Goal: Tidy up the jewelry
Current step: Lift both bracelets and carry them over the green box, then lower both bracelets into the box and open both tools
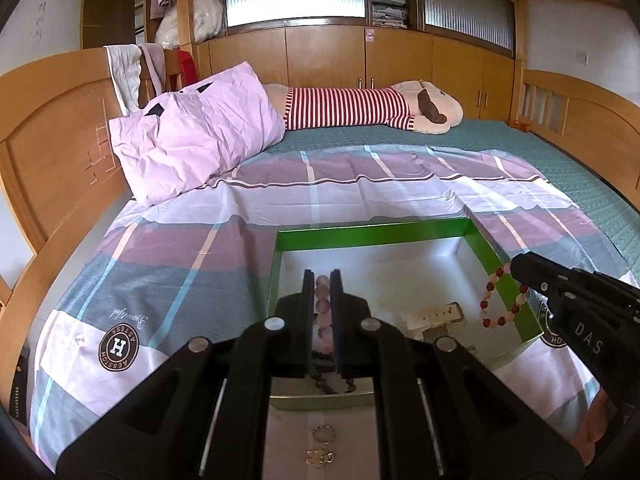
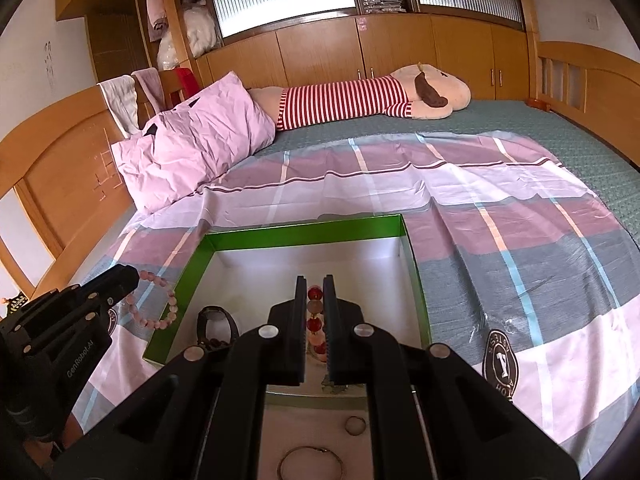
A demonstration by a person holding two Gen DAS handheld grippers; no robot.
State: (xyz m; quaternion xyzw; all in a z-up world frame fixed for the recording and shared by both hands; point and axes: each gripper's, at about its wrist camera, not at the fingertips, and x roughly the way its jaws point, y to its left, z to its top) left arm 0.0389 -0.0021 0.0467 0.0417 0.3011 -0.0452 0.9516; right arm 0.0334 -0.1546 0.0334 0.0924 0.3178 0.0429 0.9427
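Left claw (image 1: 322,280) clamped on pink bead bracelet (image 2: 154,300), right claw (image 2: 311,286) on red-and-pink bracelet (image 1: 502,300), above green box (image 1: 372,234)

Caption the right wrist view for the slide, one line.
Right gripper shut on a red bead bracelet above the green box; left gripper holds a pink bracelet.

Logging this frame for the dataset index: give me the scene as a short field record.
setting: bed with plaid sheet
container: open green box on the sheet
left claw: shut on pink bead bracelet, over the box's left edge
right claw: shut on red and pink bead bracelet, above the box's right side
in box: dark watch, small white card
still on sheet: gold bangle, ring, small gold pieces
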